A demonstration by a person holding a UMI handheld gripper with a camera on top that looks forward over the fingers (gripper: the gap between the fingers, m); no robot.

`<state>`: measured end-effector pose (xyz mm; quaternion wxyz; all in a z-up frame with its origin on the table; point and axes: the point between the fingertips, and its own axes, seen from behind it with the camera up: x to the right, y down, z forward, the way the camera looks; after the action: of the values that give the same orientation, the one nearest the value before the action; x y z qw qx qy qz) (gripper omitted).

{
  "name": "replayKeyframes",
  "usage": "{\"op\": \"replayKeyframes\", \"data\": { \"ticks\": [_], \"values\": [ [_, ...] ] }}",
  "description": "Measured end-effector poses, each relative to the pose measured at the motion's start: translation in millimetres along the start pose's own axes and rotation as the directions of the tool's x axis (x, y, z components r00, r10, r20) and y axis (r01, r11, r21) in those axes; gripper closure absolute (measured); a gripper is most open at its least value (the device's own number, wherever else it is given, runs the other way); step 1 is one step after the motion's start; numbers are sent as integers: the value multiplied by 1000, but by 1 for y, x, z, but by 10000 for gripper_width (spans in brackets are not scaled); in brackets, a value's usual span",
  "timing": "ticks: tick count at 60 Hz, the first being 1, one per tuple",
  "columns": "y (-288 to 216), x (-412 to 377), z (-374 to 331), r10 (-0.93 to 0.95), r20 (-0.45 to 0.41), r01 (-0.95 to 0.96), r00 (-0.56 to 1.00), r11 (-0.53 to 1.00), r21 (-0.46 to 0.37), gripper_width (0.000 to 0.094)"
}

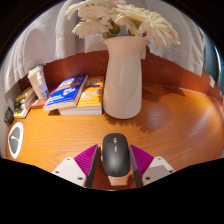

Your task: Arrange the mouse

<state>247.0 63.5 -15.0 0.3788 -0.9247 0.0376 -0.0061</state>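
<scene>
A black computer mouse (116,156) lies lengthwise between my two fingers, its front pointing away from me toward the vase. My gripper (115,163) is shut on the mouse, with the magenta pads (88,160) pressing on its left and right sides. The mouse is low over the orange wooden table (180,125). I cannot tell whether it rests on the table or is lifted slightly.
A white vase (123,77) with pale flowers stands just beyond the mouse. A stack of books (78,93) lies to its left, with more small items (30,92) further left. A round white-rimmed object (14,140) sits at the far left.
</scene>
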Motion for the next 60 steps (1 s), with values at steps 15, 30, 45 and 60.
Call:
{"op": "replayKeyframes", "data": {
  "ticks": [15,30,45,60],
  "values": [
    [0,-1,4,-18,-16,17,1000,999,-43,588],
    [-41,-25,-28,16,-56,-18,998,999,-28,626],
    [-160,-146,-126,16,-39,-7,999,976,216,621],
    [-169,-333,-134,-47,63,29,997,965,260,617]
  ]
}}
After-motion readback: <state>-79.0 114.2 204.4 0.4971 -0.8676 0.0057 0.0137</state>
